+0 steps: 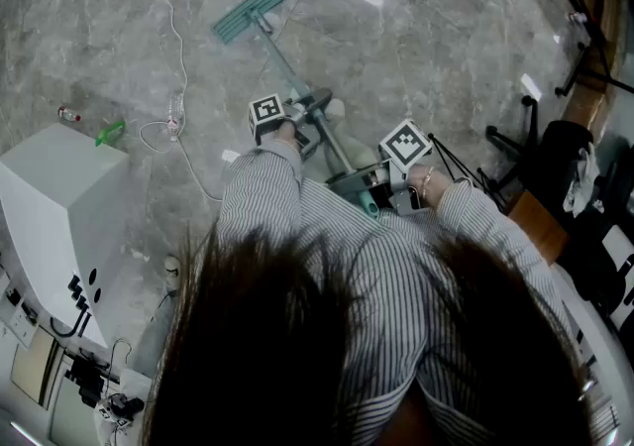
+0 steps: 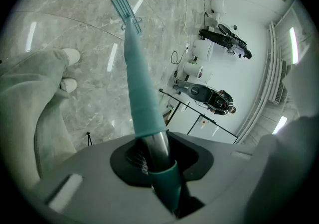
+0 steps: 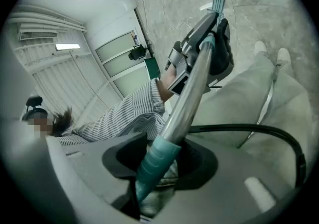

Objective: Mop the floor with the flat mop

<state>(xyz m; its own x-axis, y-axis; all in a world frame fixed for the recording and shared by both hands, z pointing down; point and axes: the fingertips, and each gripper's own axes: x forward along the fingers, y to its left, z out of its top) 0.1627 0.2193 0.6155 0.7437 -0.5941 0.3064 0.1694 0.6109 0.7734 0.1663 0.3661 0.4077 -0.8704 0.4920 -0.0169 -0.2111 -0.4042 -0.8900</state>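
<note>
While the person stands over the grey marble floor [image 1: 436, 48], the head view shows the flat mop [image 1: 280, 53] slanting away from the body. Its teal mop head [image 1: 250, 12] lies flat on the floor, near a loose white cable [image 1: 178, 38]. The left tongs [image 1: 315, 109] clasp the handle [image 1: 337, 147] partway down, and the right tongs [image 1: 365, 188] clasp it nearer its upper end, close to the striped shirt [image 1: 297, 236]. Seen from the left gripper view, the left tongs [image 2: 159, 168] are closed on the handle [image 2: 142, 93], with the metal tube and its teal sleeve running between the jaws. The mop head [image 2: 123, 6] rests on the floor far ahead, and pale shoes [image 2: 70, 58] stand to the left of the shaft. Seen from the right gripper view, the right tongs [image 3: 154, 168] are clamped on the teal grip at the handle's [image 3: 187, 98] end. The shiny tube runs on to the left tongs [image 3: 199, 54], which grip it further along, and a black cable [image 3: 249, 129] curves across the light trousers [image 3: 249, 98].
</note>
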